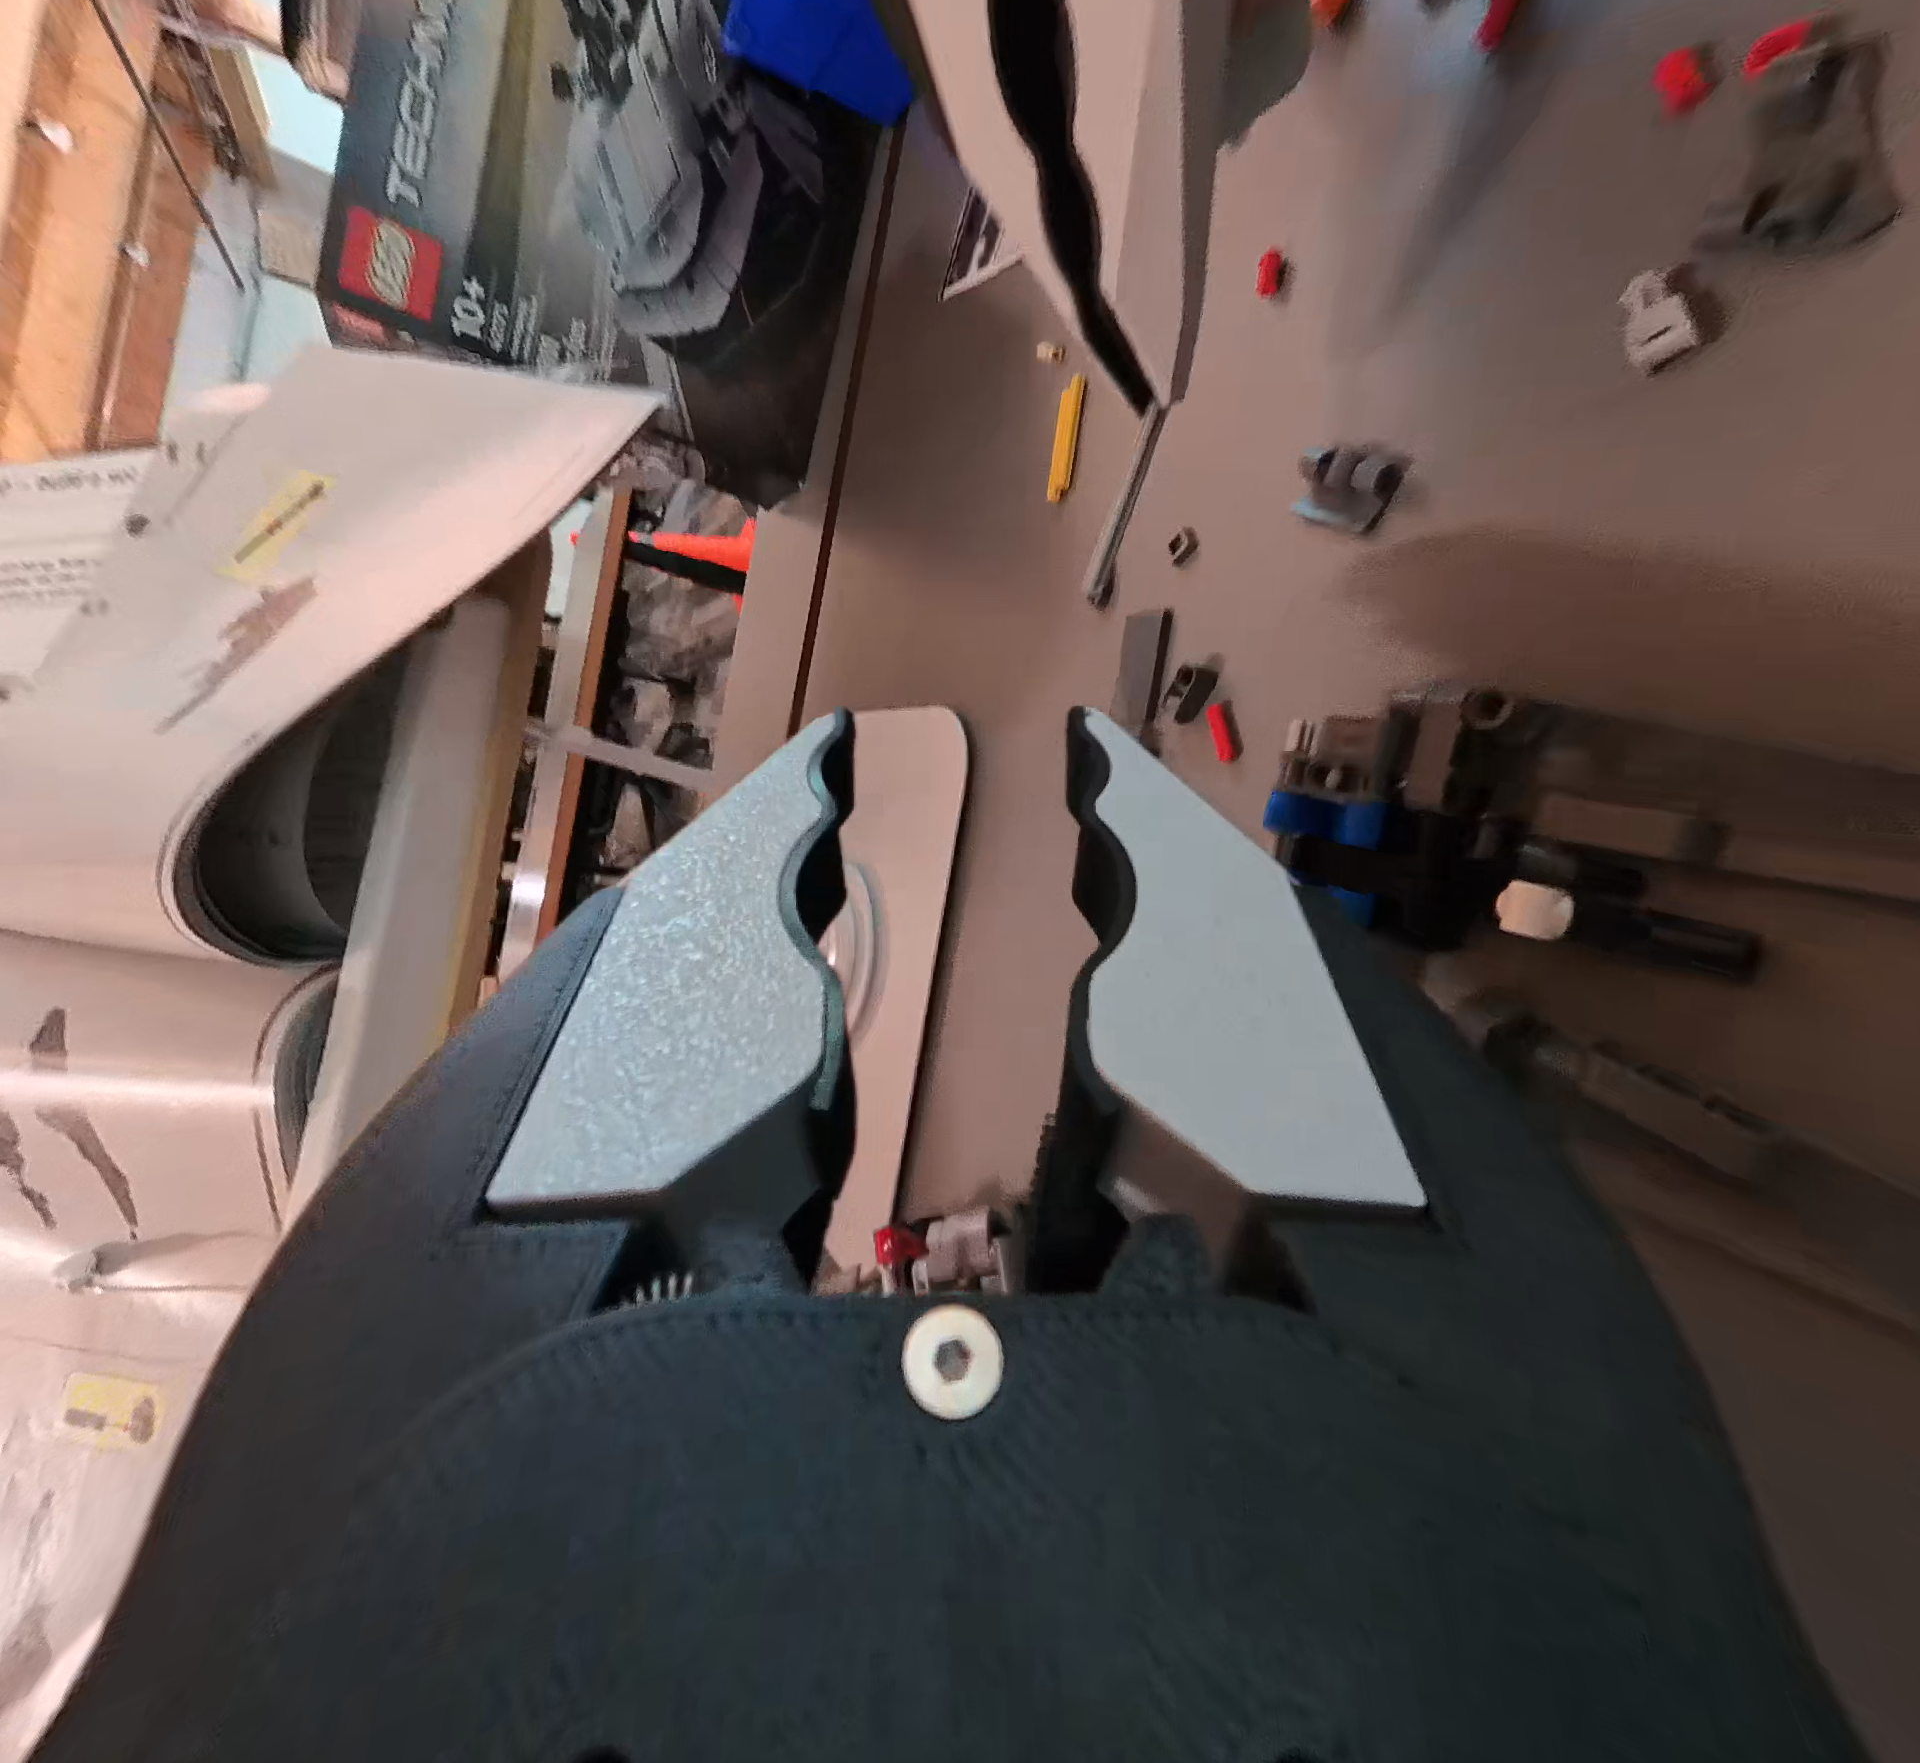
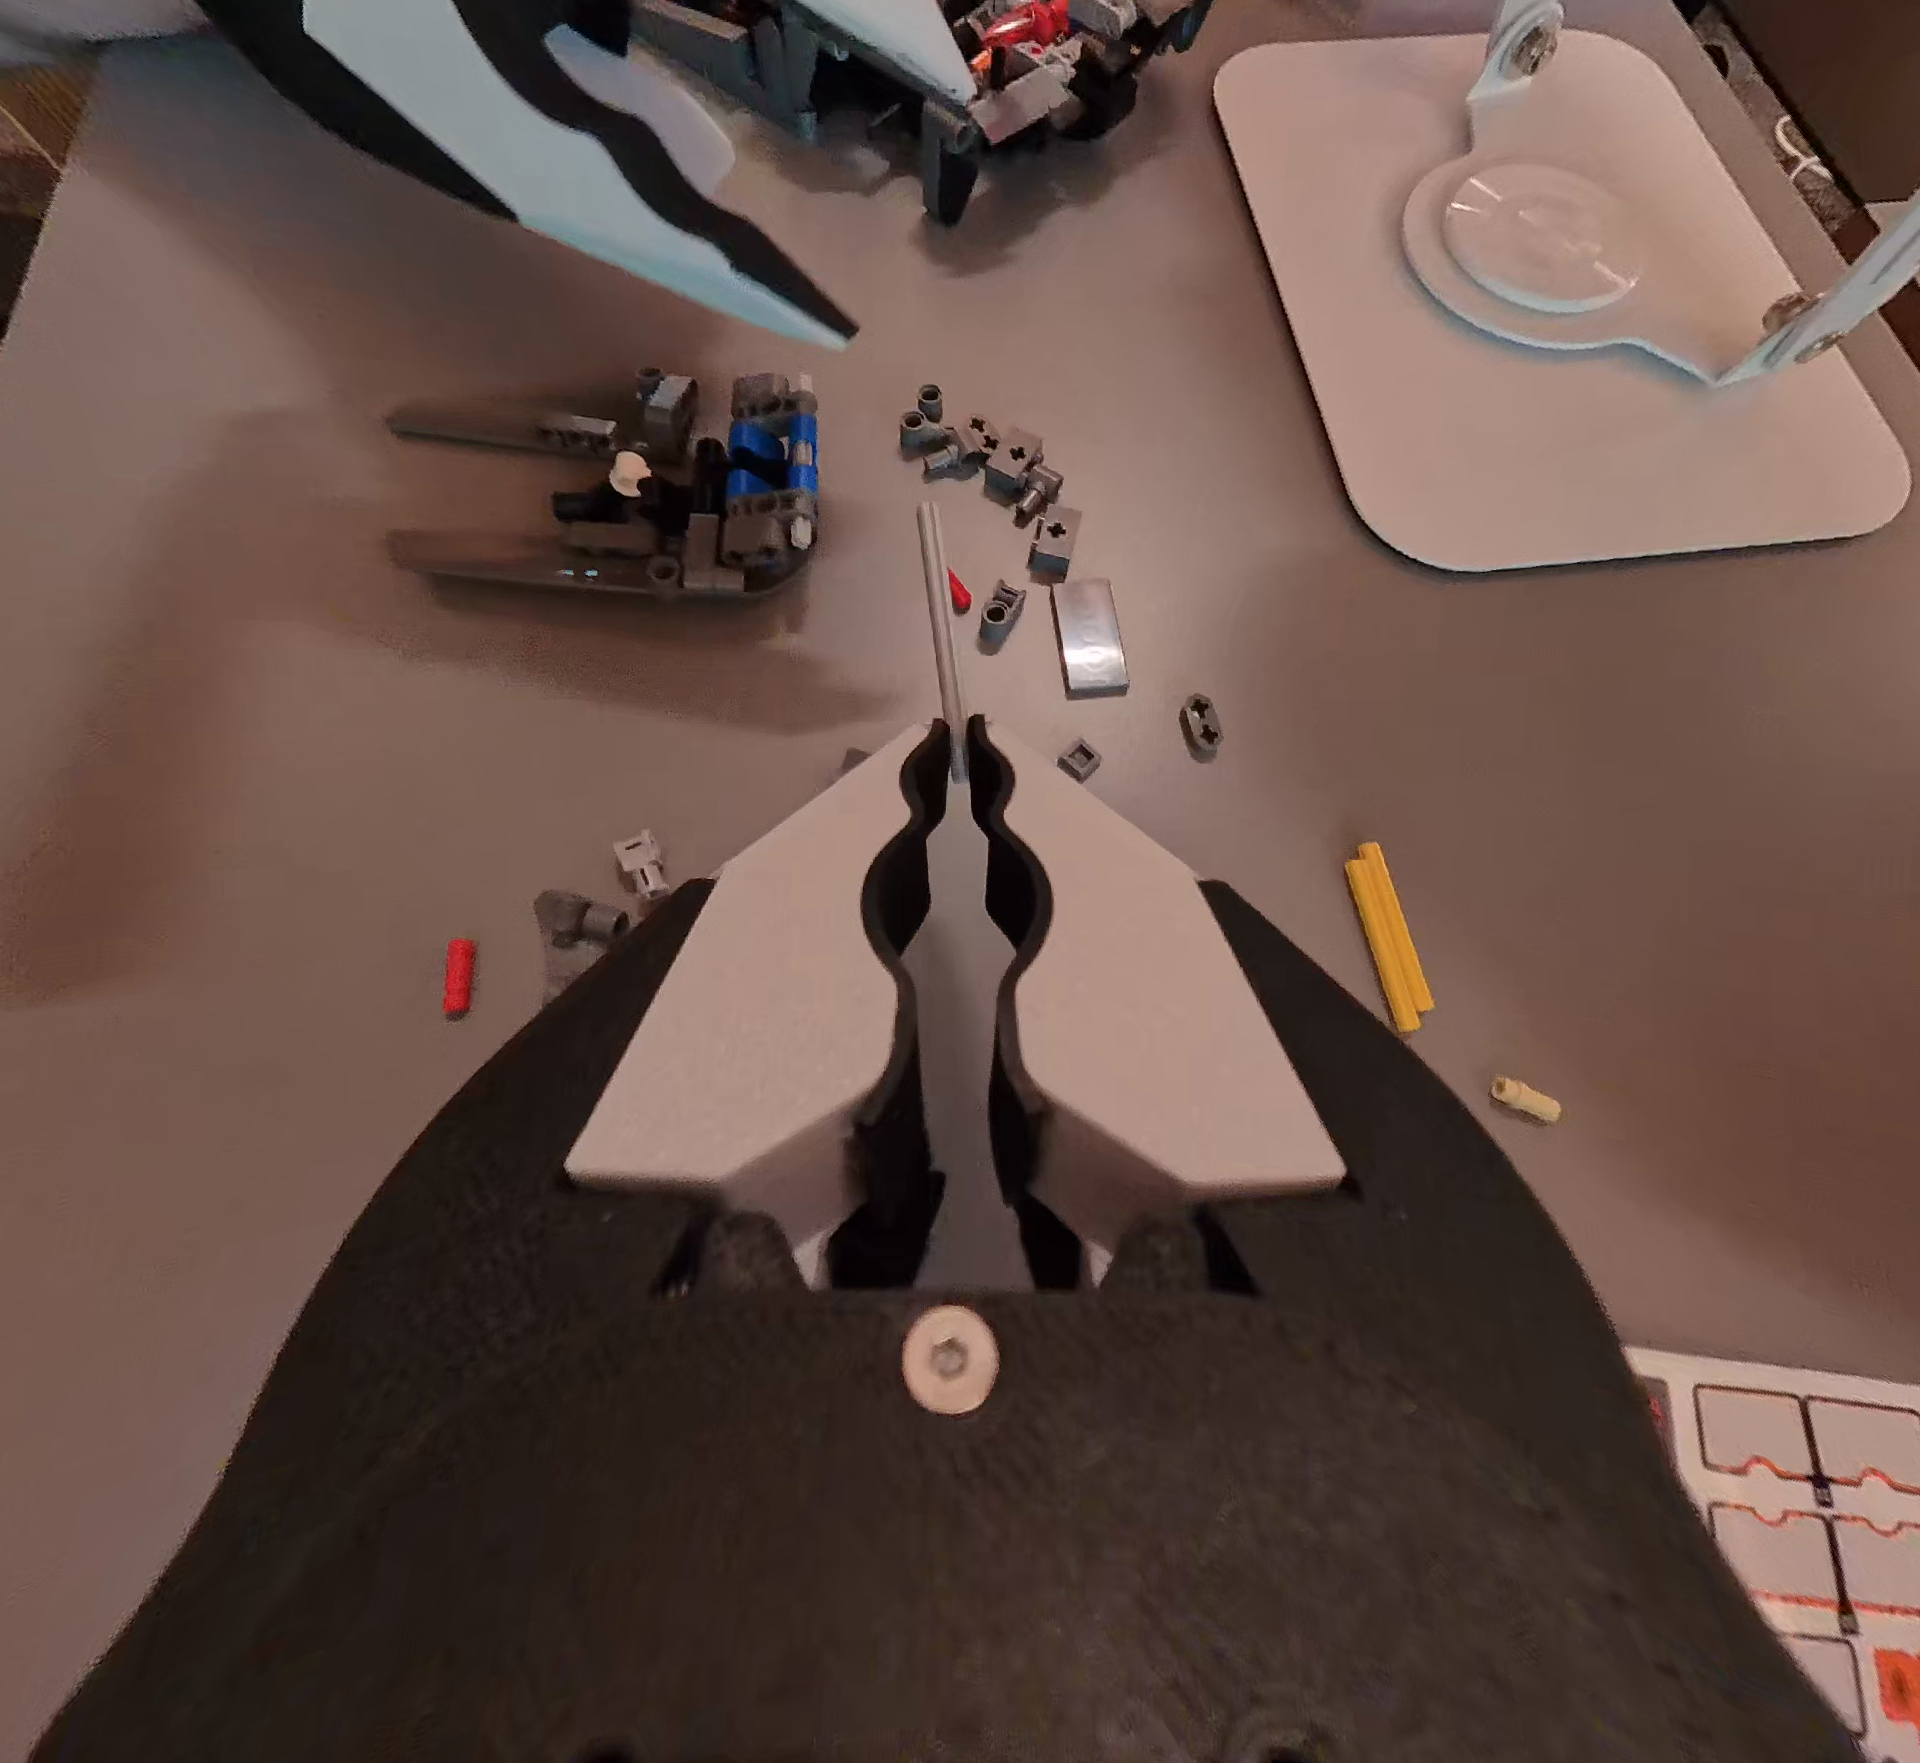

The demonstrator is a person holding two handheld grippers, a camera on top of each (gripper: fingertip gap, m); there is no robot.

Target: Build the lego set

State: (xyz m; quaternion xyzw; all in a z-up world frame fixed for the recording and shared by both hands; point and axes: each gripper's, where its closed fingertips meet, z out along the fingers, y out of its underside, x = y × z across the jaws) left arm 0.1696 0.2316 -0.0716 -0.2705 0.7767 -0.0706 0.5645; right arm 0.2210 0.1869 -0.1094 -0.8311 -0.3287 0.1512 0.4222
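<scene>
**Thin grey axle pinched at one end by the right tool**

The grey axle (image 2: pixel 940 617) is held by its near end between the tips of the right tool (image 2: pixel 957 734), whose jaws stand nearly closed on it; the free length projects forward over the bench (image 2: pixel 312 726). Judged from its form, the axle is light, stiff and smooth, so an end grip may let it pivot or slip; a hold nearer mid-length would steady it. The blue-and-grey subassembly (image 2: pixel 665 492) lies just beside it, to the left. The left tool (image 1: pixel 961 757) hangs empty, jaws moderately wide. Only the left wrist view shows the set's box (image 1: pixel 582 155); only the right wrist view shows the grip itself, the yellow axles (image 2: pixel 1389 934) and the sticker sheet (image 2: pixel 1808 1547).
</scene>
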